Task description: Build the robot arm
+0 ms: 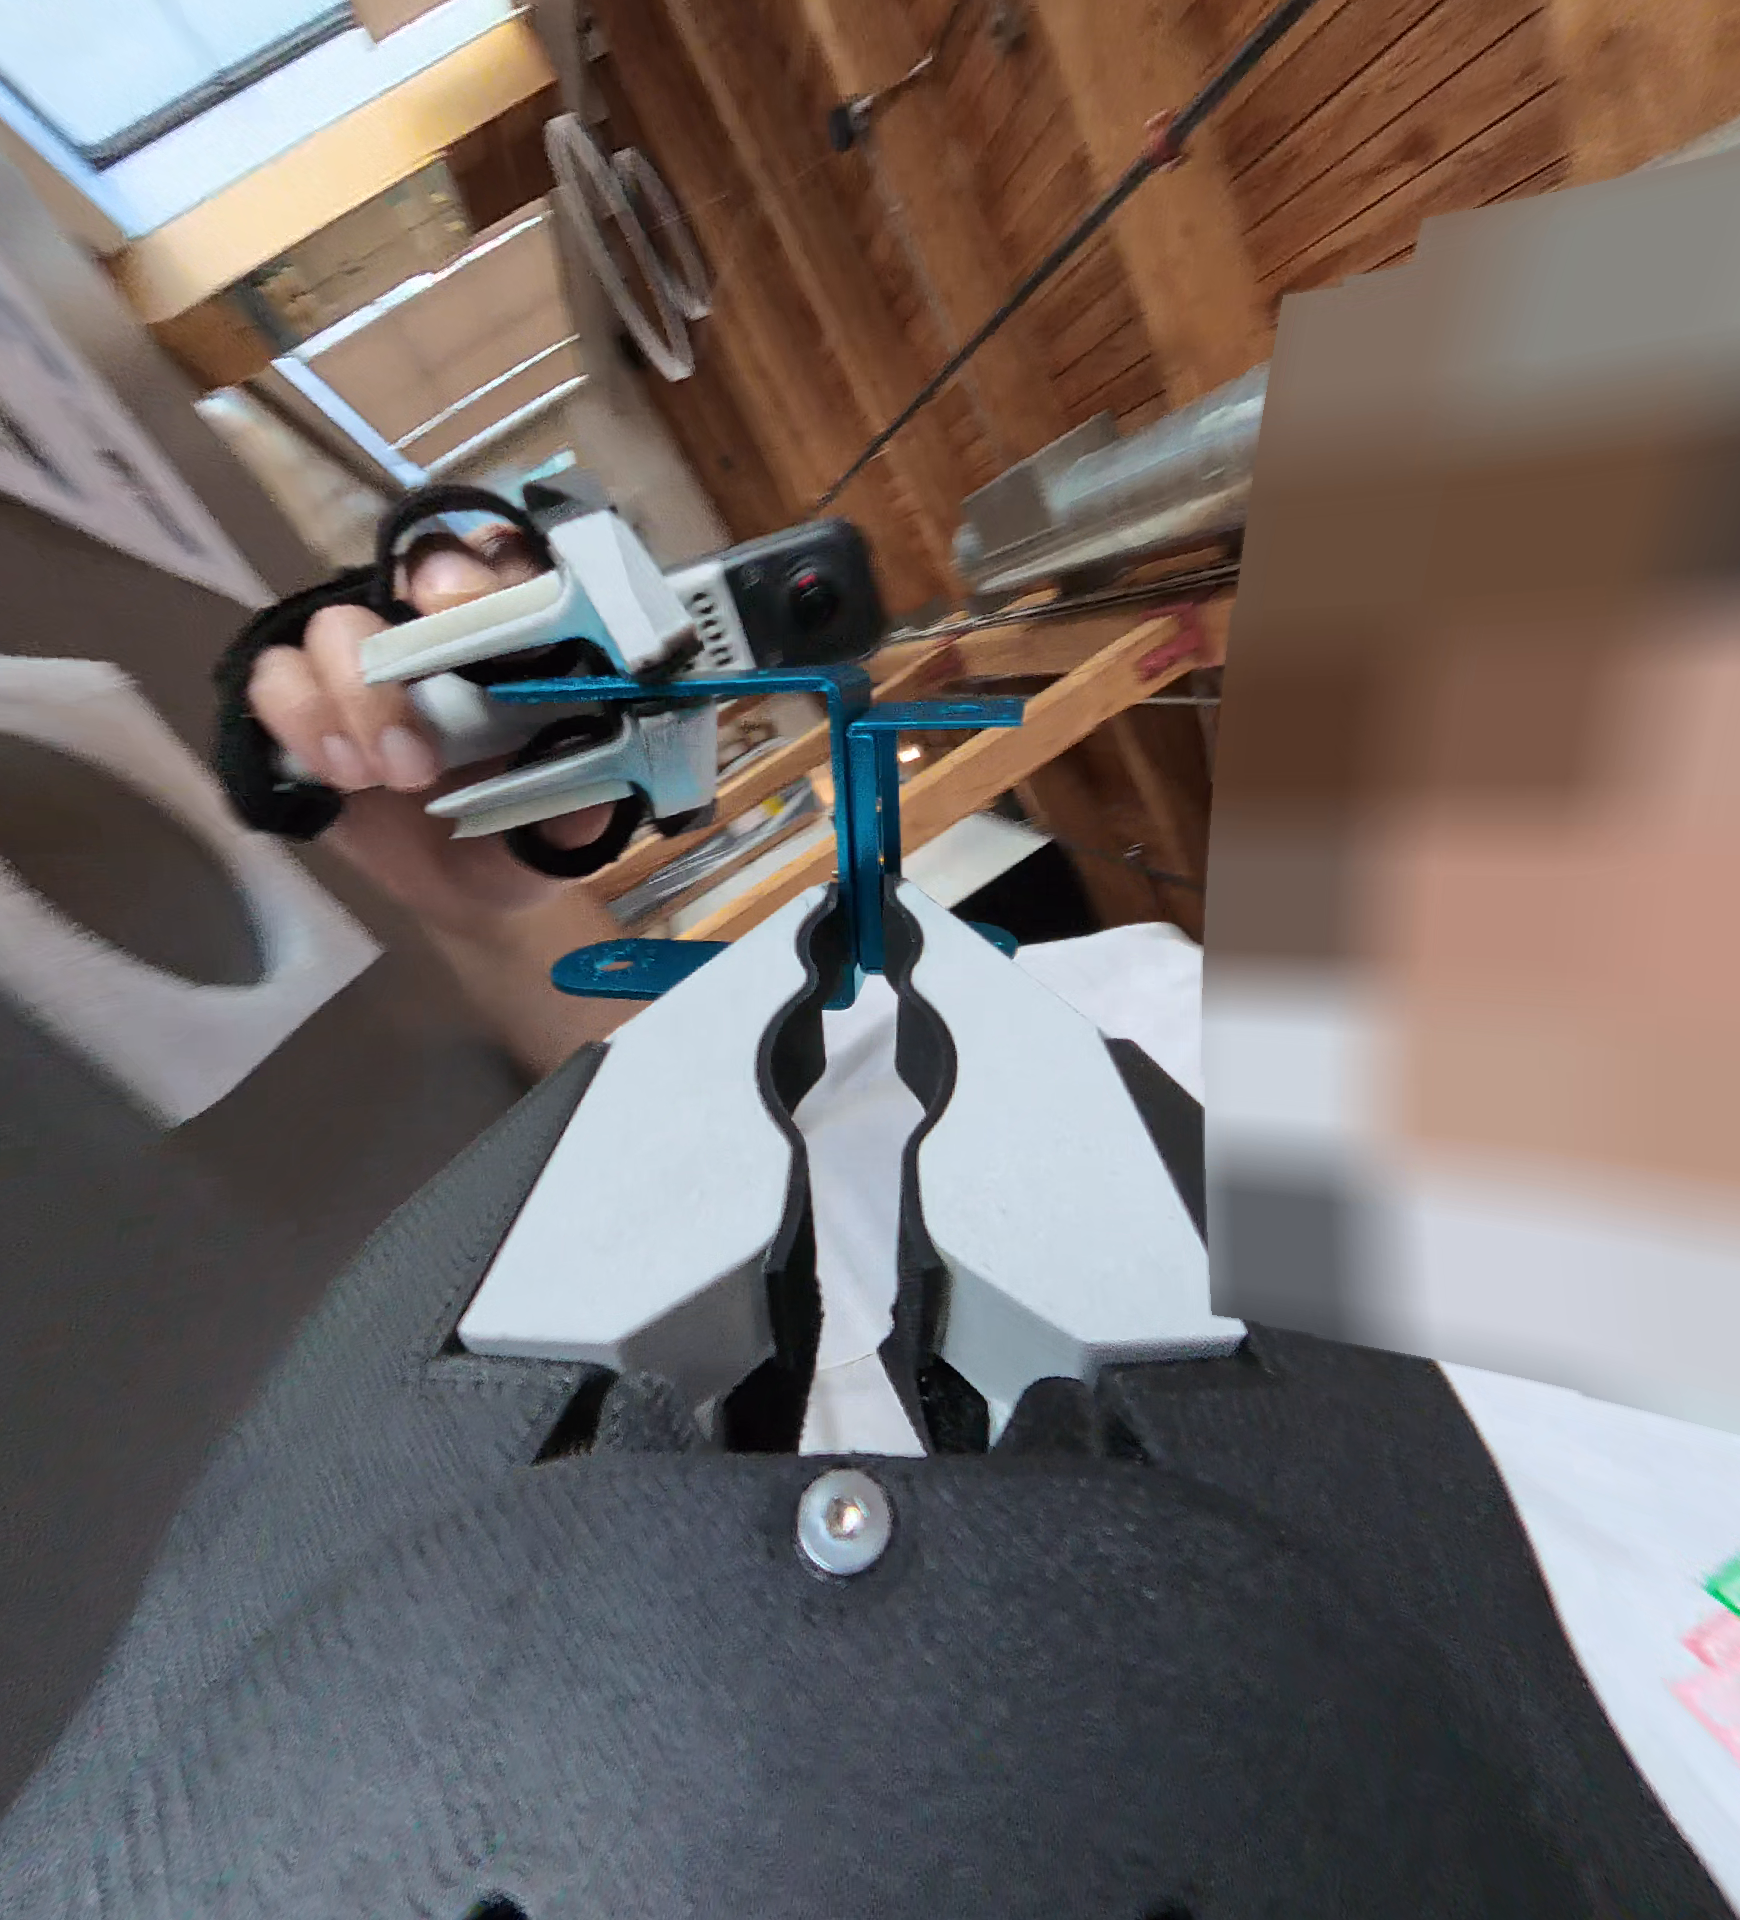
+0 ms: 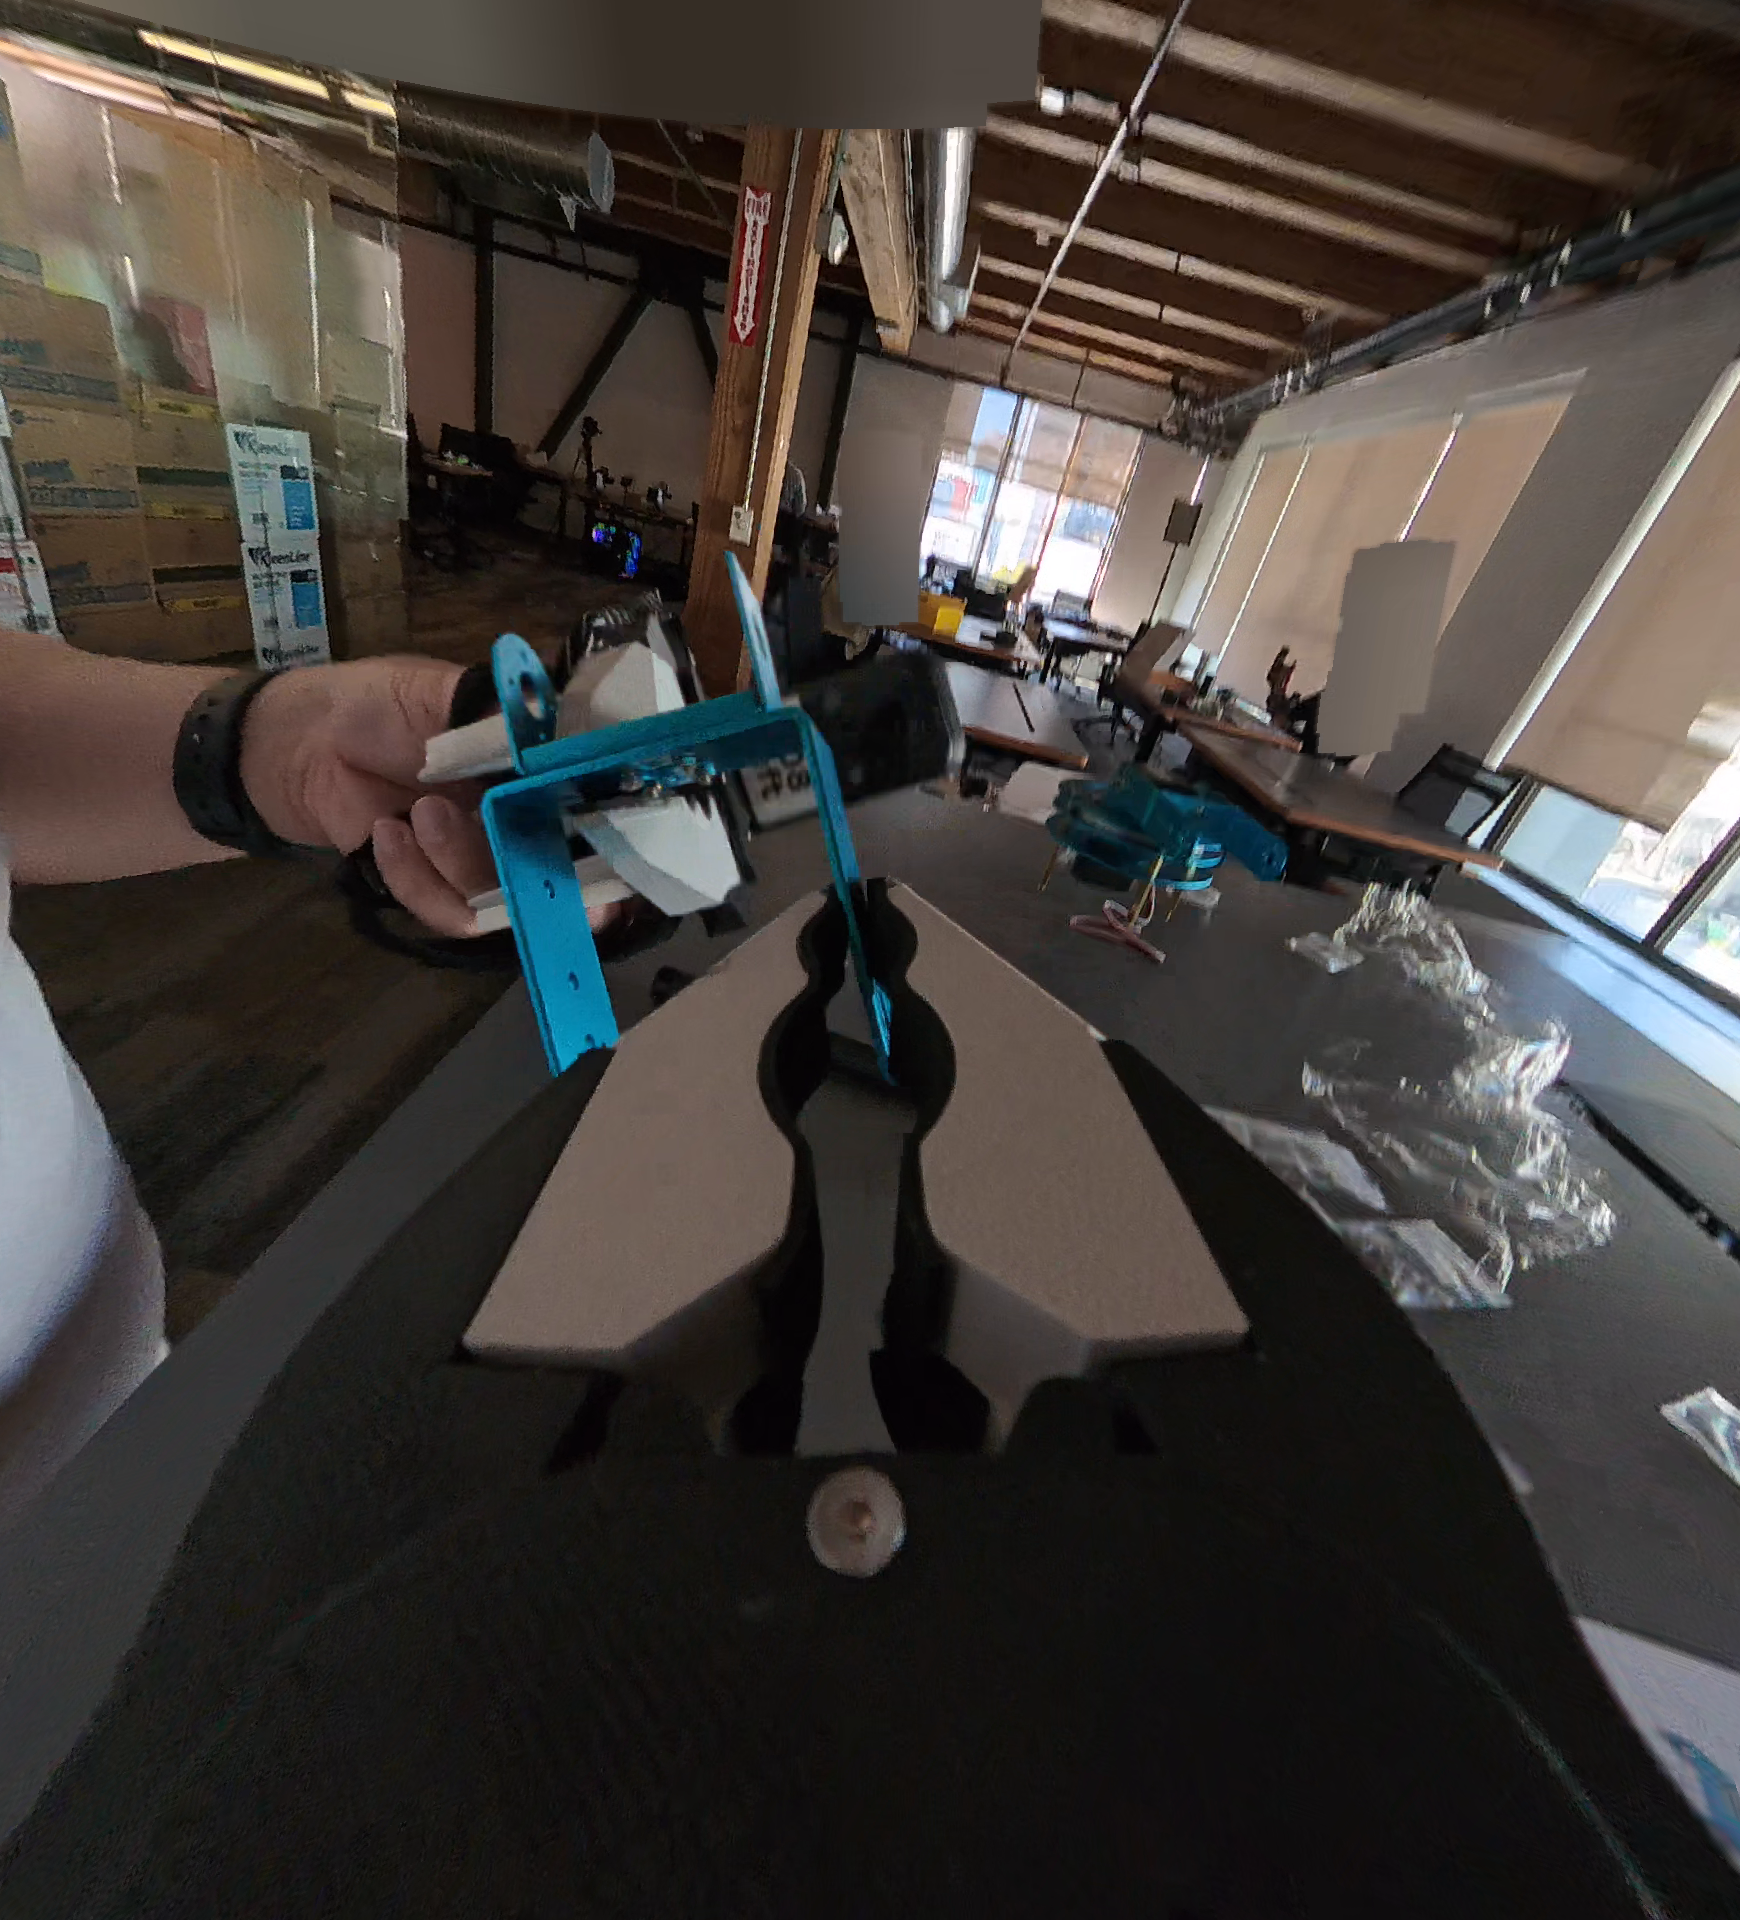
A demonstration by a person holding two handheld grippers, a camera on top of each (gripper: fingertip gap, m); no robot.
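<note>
The left hand-held gripper, at the centre of its own view, is nearly closed, pinching the upright leg of a blue metal bracket. The right hand-held gripper, at the centre of its view, is likewise closed on a flat end of blue bracket; whether this is one joined assembly or two pieces held together I cannot tell. Both are lifted well above the dark table. On that table, at middle right, stands a blue assembled unit with loose wires, and clear plastic bags lie nearer. The brackets seem part-joined, apart from that unit.
</note>
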